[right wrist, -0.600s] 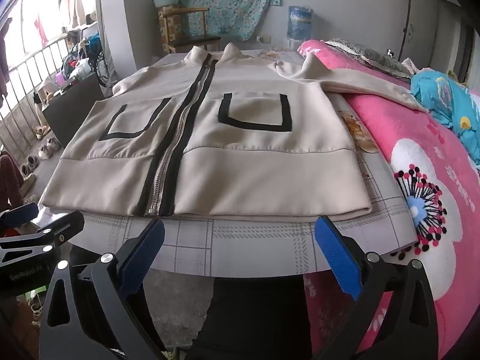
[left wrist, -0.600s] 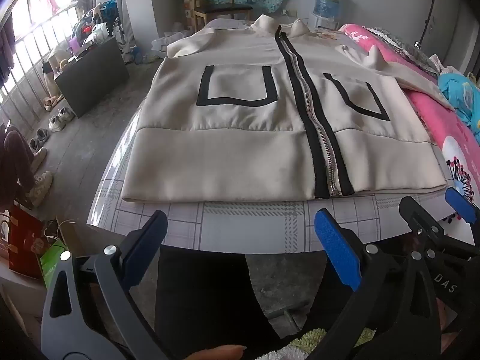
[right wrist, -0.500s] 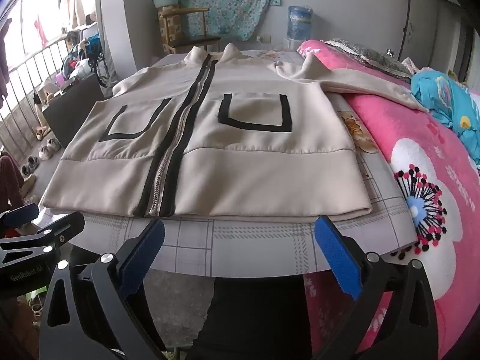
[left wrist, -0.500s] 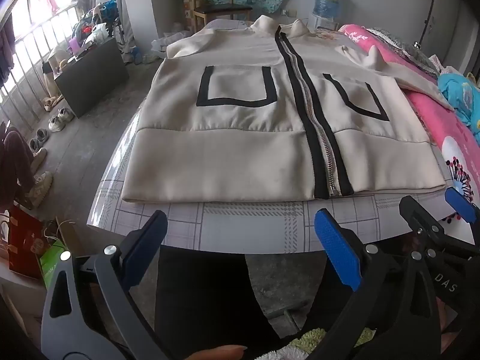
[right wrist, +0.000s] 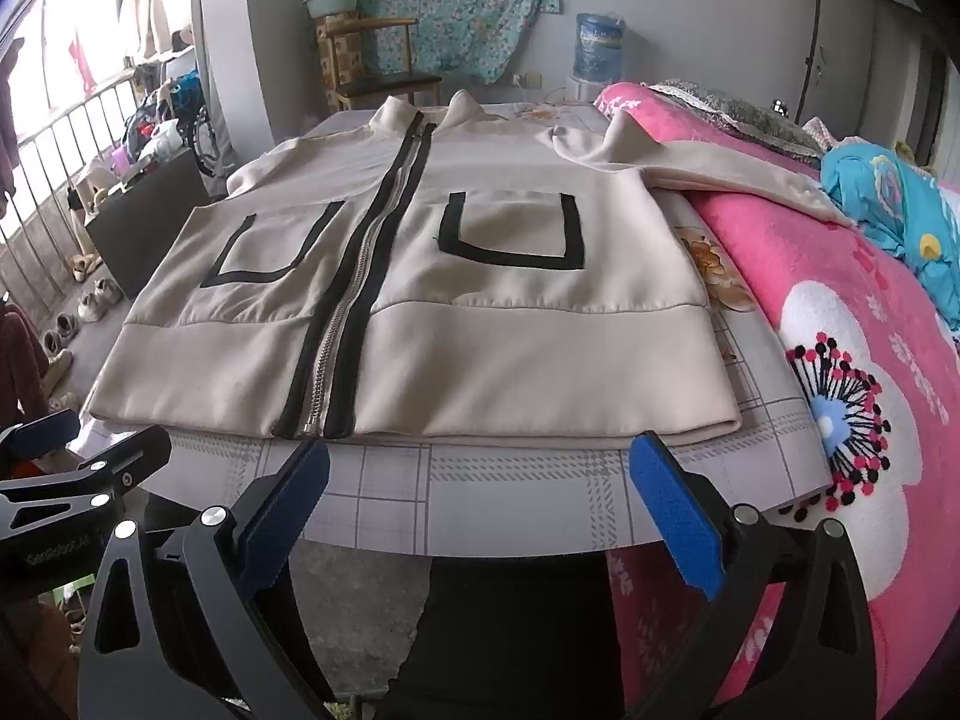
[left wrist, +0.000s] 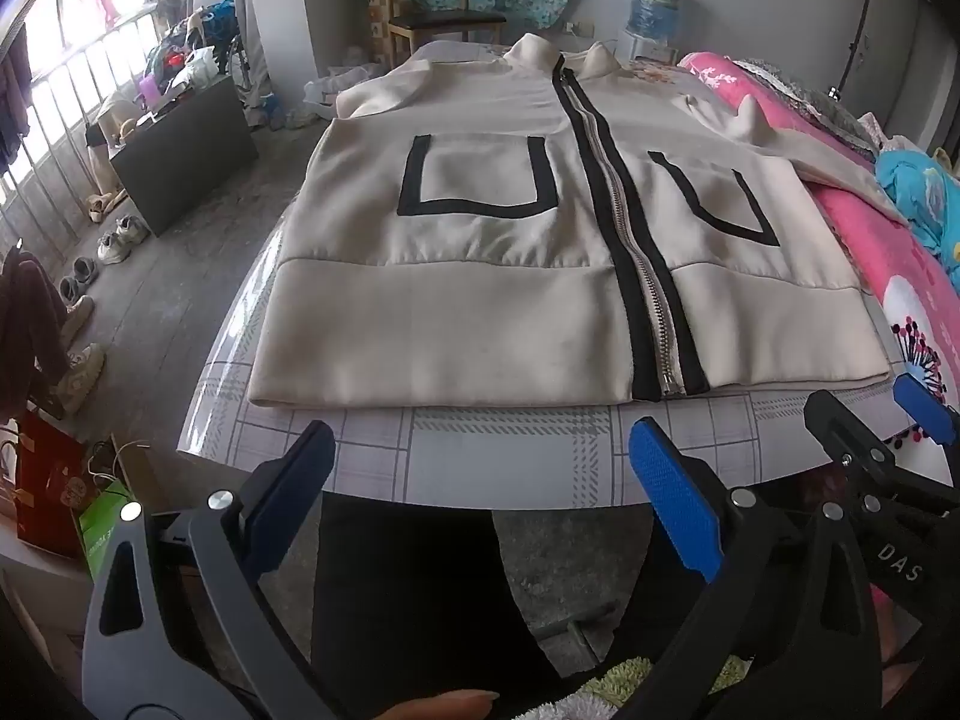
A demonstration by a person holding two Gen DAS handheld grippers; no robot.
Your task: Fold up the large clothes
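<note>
A beige zip jacket [left wrist: 498, 276] with black-edged pockets and a black zipper band lies flat, front up, on a table [left wrist: 492, 450]; it also shows in the right wrist view [right wrist: 456, 324]. Its right sleeve [right wrist: 720, 174] trails onto the pink blanket. My left gripper [left wrist: 480, 468] is open and empty, just short of the table's near edge. My right gripper [right wrist: 480, 480] is open and empty, at the same edge below the hem. Each gripper shows at the side of the other's view.
A pink flowered blanket [right wrist: 840, 360] covers the bed right of the table. A wooden chair [left wrist: 444, 18] and water jug [right wrist: 597, 42] stand at the far wall. A dark cabinet [left wrist: 180, 150] and shoes sit on the floor to the left.
</note>
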